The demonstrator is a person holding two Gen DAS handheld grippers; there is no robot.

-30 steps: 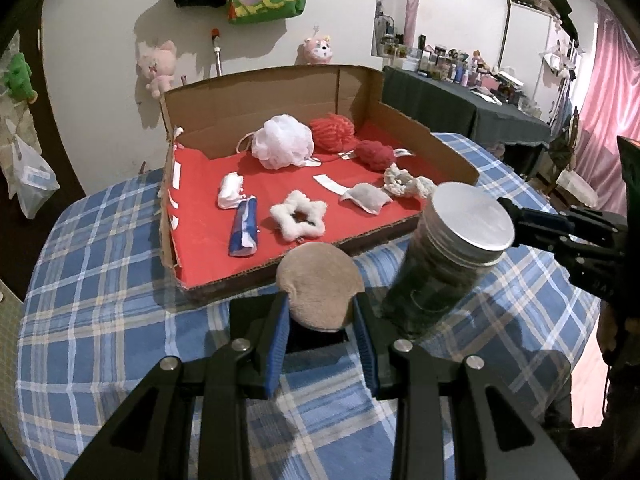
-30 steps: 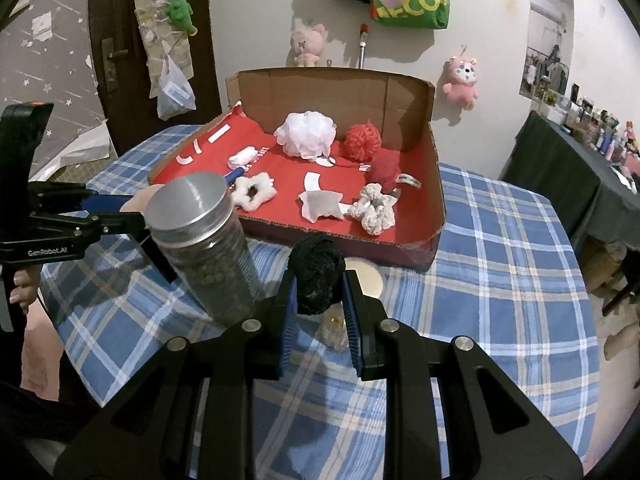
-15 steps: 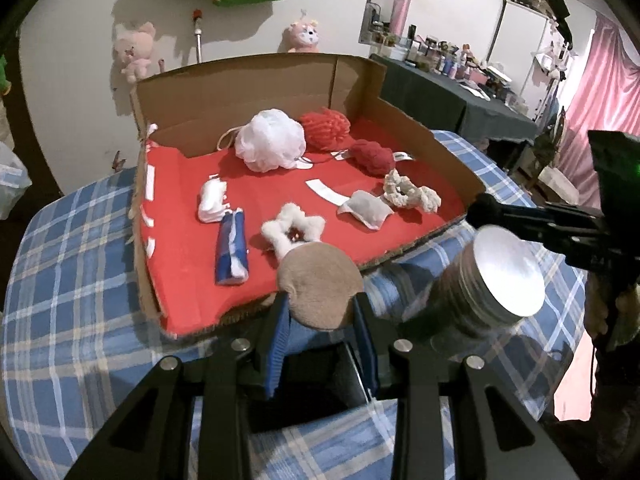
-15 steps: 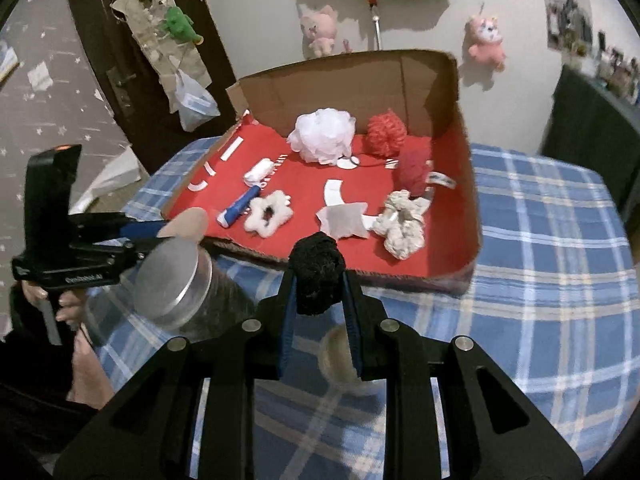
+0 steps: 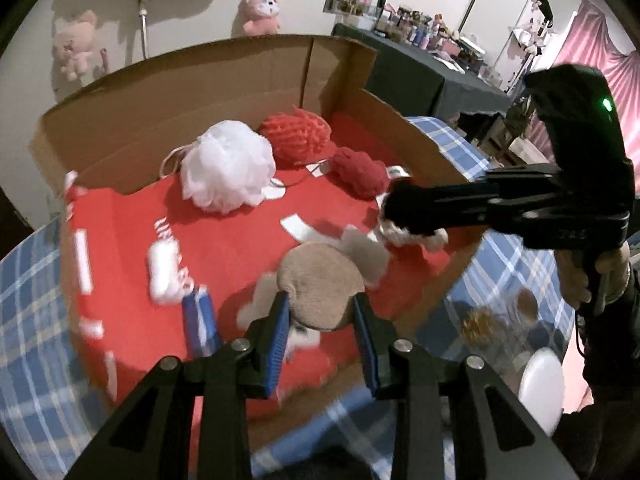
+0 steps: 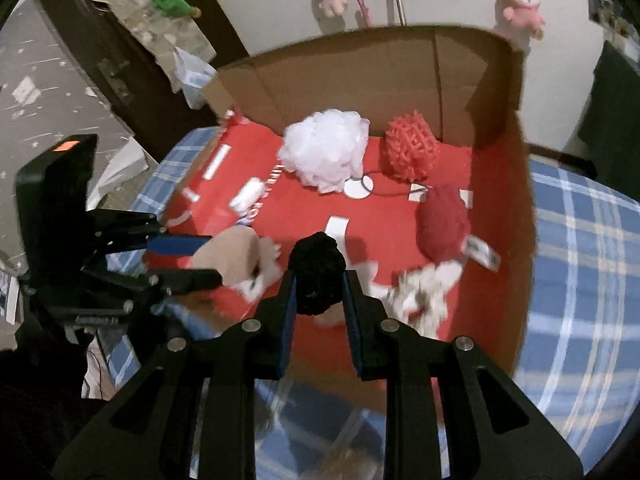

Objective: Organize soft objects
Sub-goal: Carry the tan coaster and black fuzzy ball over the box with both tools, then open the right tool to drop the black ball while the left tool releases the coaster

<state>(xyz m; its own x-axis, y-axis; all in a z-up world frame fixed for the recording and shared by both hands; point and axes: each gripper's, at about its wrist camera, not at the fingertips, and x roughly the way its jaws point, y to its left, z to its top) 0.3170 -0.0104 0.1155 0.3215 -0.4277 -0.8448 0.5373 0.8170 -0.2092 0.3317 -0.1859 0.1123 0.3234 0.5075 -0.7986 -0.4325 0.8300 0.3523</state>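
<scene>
My left gripper (image 5: 320,320) is shut on a round tan puff (image 5: 320,288) and holds it over the front of the red-lined cardboard box (image 5: 224,92). My right gripper (image 6: 318,292) is shut on a black fuzzy pom-pom (image 6: 318,268), also over the box's (image 6: 360,64) front edge. The left gripper with the tan puff (image 6: 228,258) shows at left in the right wrist view. In the box lie a white mesh pouf (image 5: 228,168), a red mesh ball (image 5: 296,136), a dark red pom-pom (image 5: 360,172) and a cream scrunchie (image 6: 424,288).
The box stands on a blue plaid tablecloth (image 6: 580,264). The right gripper's body (image 5: 560,200) reaches across the box's right side in the left wrist view. A white round pad (image 5: 540,384) and a jar's blurred contents (image 5: 480,320) lie on the cloth at right.
Both grippers have moved forward and up over the box, still holding the tan puff and the black pom-pom. The metal-lidded jar has dropped out of the middle of both views.
</scene>
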